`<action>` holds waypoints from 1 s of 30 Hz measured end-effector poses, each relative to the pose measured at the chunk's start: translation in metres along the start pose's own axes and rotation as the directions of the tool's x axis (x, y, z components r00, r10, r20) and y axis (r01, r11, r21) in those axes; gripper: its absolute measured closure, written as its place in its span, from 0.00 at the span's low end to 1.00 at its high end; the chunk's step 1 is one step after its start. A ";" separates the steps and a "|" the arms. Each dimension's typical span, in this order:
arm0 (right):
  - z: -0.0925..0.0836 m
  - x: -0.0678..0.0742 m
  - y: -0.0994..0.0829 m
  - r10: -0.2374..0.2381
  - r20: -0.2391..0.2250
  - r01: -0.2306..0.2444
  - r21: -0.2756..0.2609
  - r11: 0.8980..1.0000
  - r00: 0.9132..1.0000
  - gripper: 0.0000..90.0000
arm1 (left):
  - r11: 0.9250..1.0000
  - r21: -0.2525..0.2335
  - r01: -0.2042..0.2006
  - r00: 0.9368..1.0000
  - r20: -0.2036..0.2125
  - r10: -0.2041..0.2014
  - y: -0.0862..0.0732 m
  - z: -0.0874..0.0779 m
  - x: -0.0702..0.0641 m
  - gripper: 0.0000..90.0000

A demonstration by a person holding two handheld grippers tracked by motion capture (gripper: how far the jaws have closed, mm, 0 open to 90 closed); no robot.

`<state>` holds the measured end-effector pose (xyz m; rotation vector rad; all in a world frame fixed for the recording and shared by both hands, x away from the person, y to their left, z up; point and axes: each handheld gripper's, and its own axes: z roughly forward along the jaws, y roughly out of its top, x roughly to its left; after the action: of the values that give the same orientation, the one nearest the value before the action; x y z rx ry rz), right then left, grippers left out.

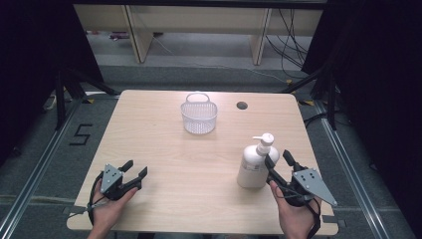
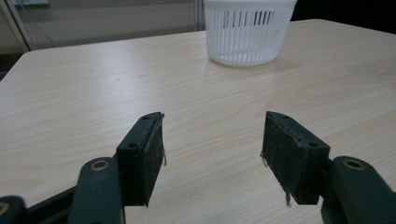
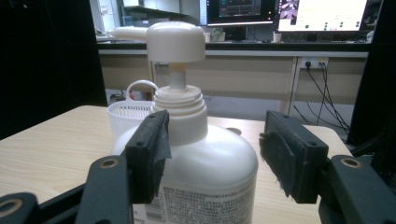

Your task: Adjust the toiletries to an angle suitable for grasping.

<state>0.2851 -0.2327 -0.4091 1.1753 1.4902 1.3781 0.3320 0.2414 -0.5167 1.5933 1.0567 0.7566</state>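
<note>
Beside the bottle (image 1: pixel 254 167), which stands upright on the table (image 1: pixel 164 149) well short of the basket (image 1: pixel 199 115), the right gripper (image 1: pixel 277 159) waits wide open, nothing gripped, the left gripper (image 1: pixel 134 172) equally wide and idle, leaving the whole job undone.

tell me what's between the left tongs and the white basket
Nothing: in the left gripper view, bare wooden table runs from the open left tongs to the basket. The high view agrees.
</note>
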 end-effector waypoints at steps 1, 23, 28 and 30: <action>-0.001 0.000 0.001 -0.004 0.009 0.004 0.004 1.000 1.000 0.46 | 1.000 -0.013 -0.008 1.000 0.016 0.008 0.006 -0.001 -0.006 0.42; -0.006 -0.033 -0.014 0.042 0.061 -0.043 0.011 0.999 0.997 0.43 | 0.992 -0.100 -0.073 0.927 0.361 0.105 0.089 0.017 -0.150 0.42; -0.007 -0.043 -0.020 0.047 0.087 -0.049 0.024 0.999 0.995 0.43 | 0.989 -0.110 -0.104 0.903 0.405 0.140 0.102 0.031 -0.180 0.42; -0.007 -0.046 -0.021 0.053 0.091 -0.055 0.029 0.998 0.994 0.43 | 0.987 -0.113 -0.114 0.896 0.419 0.151 0.107 0.038 -0.191 0.42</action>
<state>0.2883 -0.2780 -0.4315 1.2890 1.4304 1.3241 0.3135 0.0440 -0.4173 1.6701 0.5939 0.4988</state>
